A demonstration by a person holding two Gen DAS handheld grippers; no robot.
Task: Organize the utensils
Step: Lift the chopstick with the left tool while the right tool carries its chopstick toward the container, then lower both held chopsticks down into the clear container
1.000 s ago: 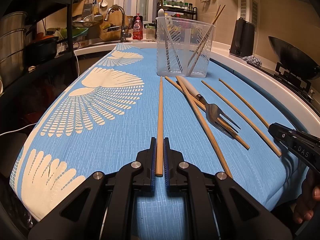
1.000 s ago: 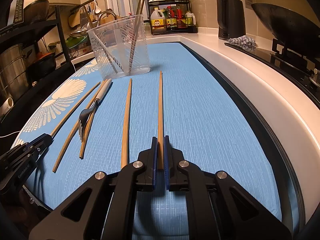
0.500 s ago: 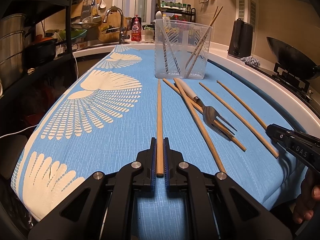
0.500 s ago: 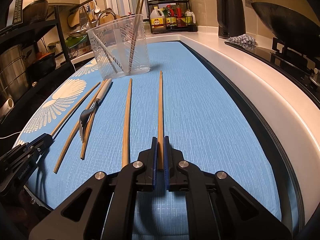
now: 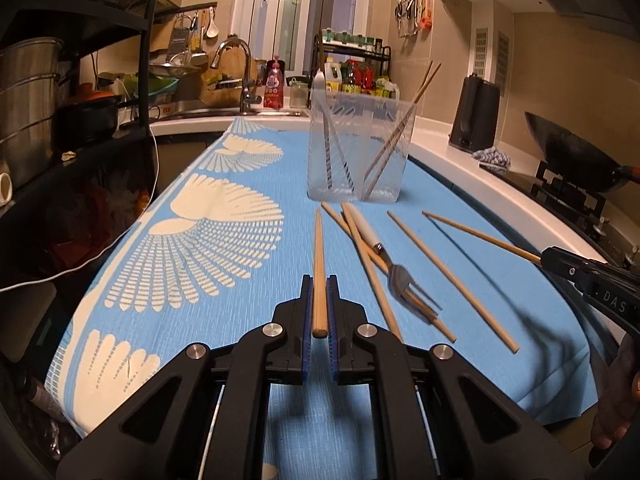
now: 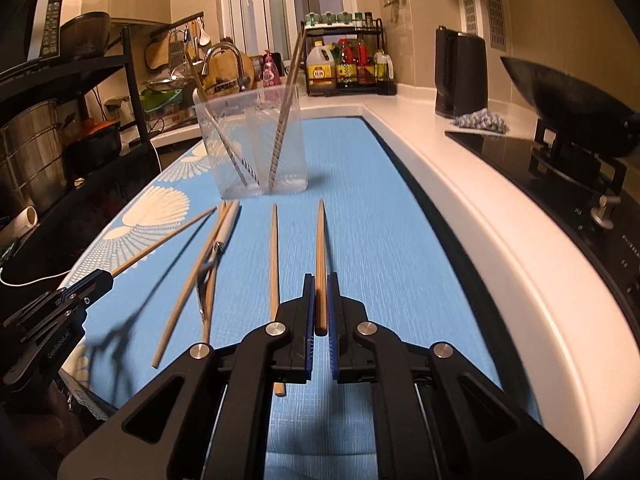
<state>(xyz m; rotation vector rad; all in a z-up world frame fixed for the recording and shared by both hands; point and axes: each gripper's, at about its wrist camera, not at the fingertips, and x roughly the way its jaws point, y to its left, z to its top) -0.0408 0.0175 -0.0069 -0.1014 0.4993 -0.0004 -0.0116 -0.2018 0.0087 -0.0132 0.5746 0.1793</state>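
My left gripper (image 5: 319, 292) is shut on a wooden chopstick (image 5: 319, 256) and holds it lifted above the blue cloth (image 5: 248, 320). My right gripper (image 6: 319, 292) is shut on another chopstick (image 6: 320, 248), also raised off the cloth. Each gripper shows in the other's view, the right gripper (image 5: 550, 256) and the left gripper (image 6: 102, 278), each with its stick. A clear plastic holder (image 5: 360, 148) with several utensils stands ahead. Loose chopsticks (image 5: 448, 276) and a white-handled fork (image 5: 384, 256) lie on the cloth.
A white counter edge (image 6: 500, 216) runs along the right, with a black kettle (image 6: 460, 72), a stove and a wok (image 6: 568, 108). A sink faucet (image 5: 240, 68) and a condiment rack are behind. A dark shelf with pots (image 5: 32, 100) stands on the left.
Both grippers have risen and lifted their chopsticks off the cloth. The far tips now hang above the cloth and cast shadows.
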